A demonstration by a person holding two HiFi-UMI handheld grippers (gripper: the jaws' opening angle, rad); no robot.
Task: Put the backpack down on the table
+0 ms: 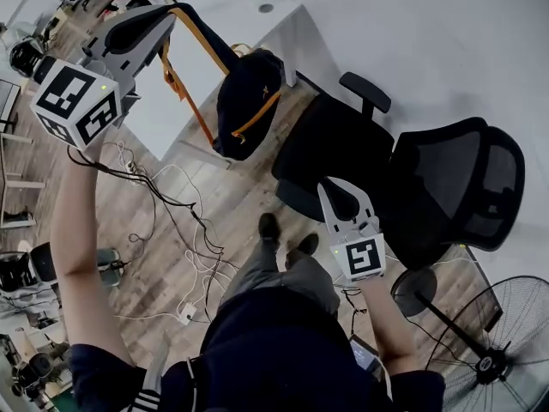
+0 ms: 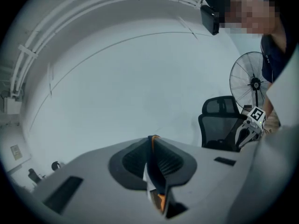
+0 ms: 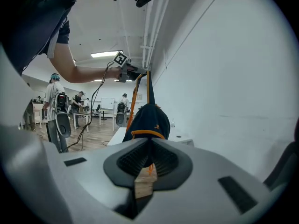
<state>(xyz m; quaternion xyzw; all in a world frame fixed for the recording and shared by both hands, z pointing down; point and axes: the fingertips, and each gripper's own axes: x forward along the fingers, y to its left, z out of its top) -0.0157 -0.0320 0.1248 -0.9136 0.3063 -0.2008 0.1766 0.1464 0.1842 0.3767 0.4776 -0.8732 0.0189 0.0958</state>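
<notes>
A navy backpack [image 1: 244, 101] with orange trim hangs in the air by its strap [image 1: 193, 37], beside the front edge of the white table [image 1: 257, 33]. My left gripper [image 1: 171, 14] is raised high at the upper left and is shut on that strap. The navy and orange webbing shows between the jaws in the left gripper view [image 2: 153, 146]. My right gripper [image 1: 330, 183] is lower, over the black office chair, shut with nothing in it. The right gripper view looks past its own jaws [image 3: 149, 146] at the hanging backpack [image 3: 147, 120] and the left gripper [image 3: 133, 73] above it.
A black mesh office chair [image 1: 412, 178] stands right of the backpack, close to the table's corner. A standing fan [image 1: 497, 350] is at the lower right. Cables [image 1: 171, 213] trail over the wooden floor. Other people and desks show far off in the right gripper view.
</notes>
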